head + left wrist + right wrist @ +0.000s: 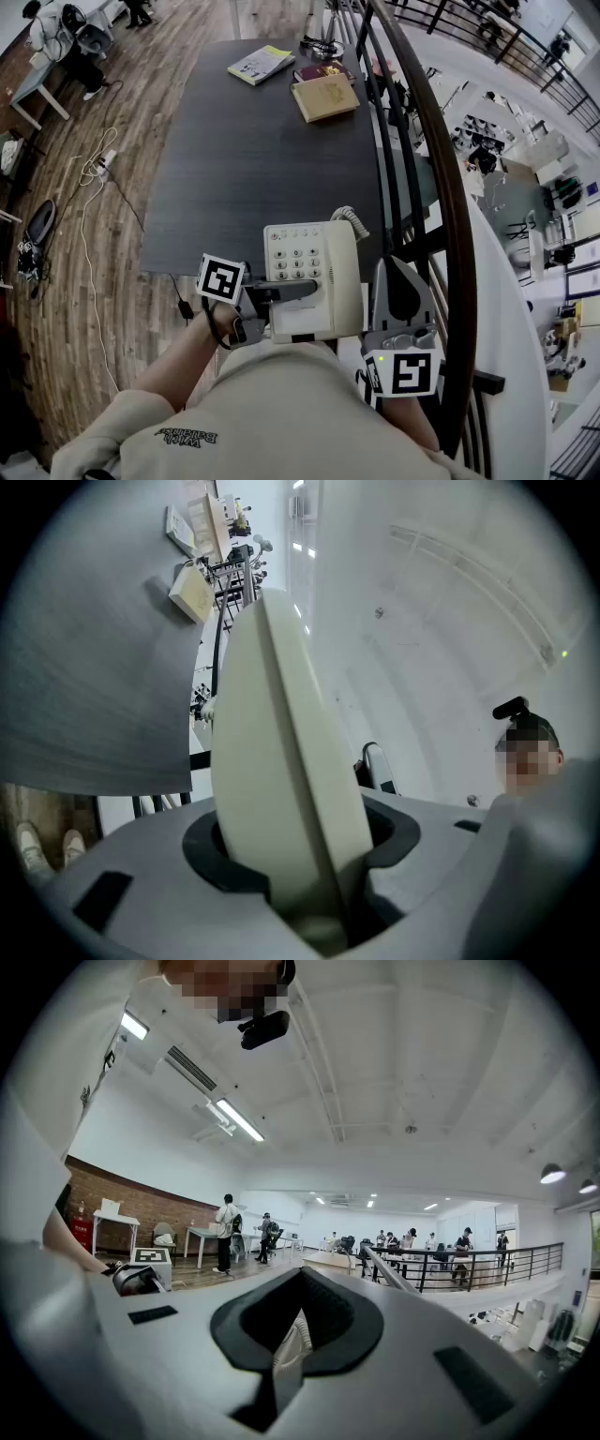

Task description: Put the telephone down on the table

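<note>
A cream push-button telephone (309, 277) with a coiled cord (349, 220) hangs over the near edge of the dark grey table (244, 159). Whether it touches the tabletop I cannot tell. My left gripper (298, 289) reaches in from the left and is shut on the phone's body across the keypad. In the left gripper view the telephone (281, 761) stands edge-on, wedged between the jaws of the left gripper (300, 855). My right gripper (401, 281) is beside the phone's right side, pointing away, shut and empty. In the right gripper view a bit of coiled cord (291, 1340) shows through the right gripper (298, 1326).
A tan book (324, 97), a dark red book (323, 71) and a booklet (261, 64) lie at the table's far end. A dark curved railing (441, 187) runs close along the table's right side. Cables (98, 169) trail on the wooden floor at left.
</note>
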### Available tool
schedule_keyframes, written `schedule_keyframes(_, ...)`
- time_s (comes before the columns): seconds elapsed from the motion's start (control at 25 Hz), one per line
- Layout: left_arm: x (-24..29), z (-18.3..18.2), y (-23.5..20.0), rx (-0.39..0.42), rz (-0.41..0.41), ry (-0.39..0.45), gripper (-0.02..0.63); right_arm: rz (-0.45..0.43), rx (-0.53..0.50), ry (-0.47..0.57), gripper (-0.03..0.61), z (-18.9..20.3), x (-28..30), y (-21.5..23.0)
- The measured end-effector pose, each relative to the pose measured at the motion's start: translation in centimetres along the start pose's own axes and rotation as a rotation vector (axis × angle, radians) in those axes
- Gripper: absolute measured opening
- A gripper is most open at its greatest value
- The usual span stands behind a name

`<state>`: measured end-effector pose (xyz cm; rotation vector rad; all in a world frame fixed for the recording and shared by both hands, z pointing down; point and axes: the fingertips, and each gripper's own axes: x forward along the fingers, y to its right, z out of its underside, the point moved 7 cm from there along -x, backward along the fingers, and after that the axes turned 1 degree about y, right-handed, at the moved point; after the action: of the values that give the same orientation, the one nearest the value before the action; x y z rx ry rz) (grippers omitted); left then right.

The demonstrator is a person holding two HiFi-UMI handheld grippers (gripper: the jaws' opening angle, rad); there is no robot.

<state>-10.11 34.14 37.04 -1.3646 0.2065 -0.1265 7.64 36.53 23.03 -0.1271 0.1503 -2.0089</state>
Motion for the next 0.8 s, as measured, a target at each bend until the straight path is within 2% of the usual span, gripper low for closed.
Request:
schedule_keyframes(0.24, 0.3, -0.1, 0.1, 0.039, -0.023, -0.032, 0.236, 0.022, 0.018, 0.002, 0.0, 0.4, 0.1, 0.6)
schedule_keyframes(0.52, 0.8, 0.2, -0.3, 0.014, -0.018, -0.05, 0.236, 0.012, 0.027, -0.01, 0.0, 0.9, 0.4, 0.6)
schedule_keyframes(0.8, 2.6, 1.3, -0.6, 0.031, -0.048, -0.086, 0.236, 0.002, 0.038, -0.01, 0.0, 1.3, -0.7, 2.1)
